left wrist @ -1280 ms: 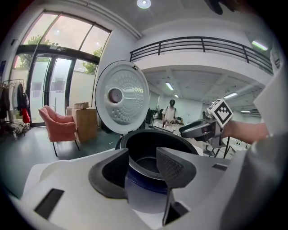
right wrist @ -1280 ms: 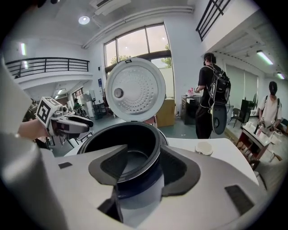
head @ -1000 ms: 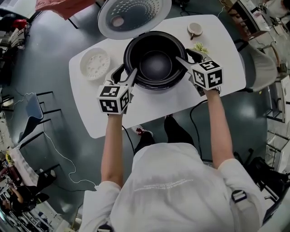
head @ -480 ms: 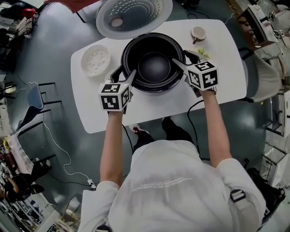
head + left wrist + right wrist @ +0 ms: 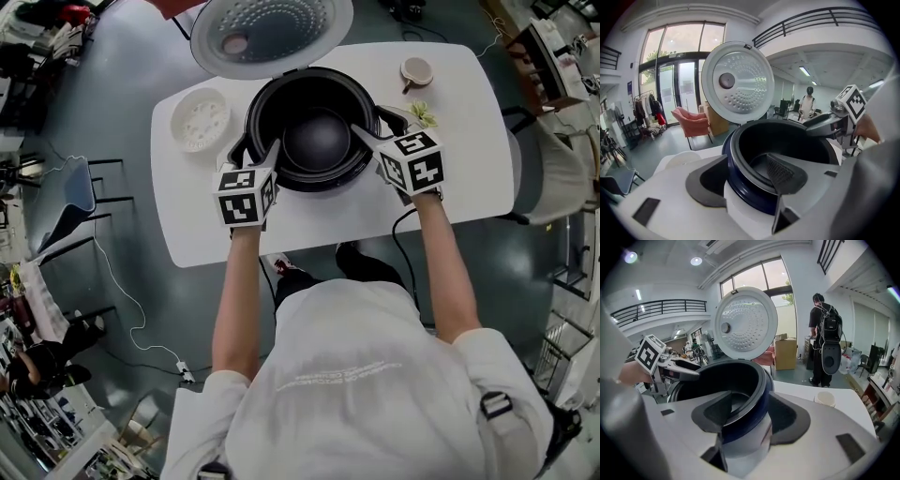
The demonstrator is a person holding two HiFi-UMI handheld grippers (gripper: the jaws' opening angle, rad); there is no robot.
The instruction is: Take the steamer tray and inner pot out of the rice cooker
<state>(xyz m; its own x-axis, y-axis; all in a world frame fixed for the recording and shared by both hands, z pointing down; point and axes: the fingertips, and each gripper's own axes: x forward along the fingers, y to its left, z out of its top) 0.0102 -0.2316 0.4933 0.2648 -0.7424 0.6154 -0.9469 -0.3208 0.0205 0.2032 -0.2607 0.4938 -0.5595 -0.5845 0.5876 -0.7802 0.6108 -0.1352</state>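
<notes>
Rice cooker mid-table with its mouth open upward, raised lid walling off the far side, steamer tray just left of it, cup far right, bare table free along the near edge

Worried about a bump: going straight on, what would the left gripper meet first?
Probably the rice cooker rim, which stands between the jaws of the left gripper; they have just been opening and straddle it, one inside the inner pot.

Upper right on the white table, a small cup sits above a green sprig.
</notes>
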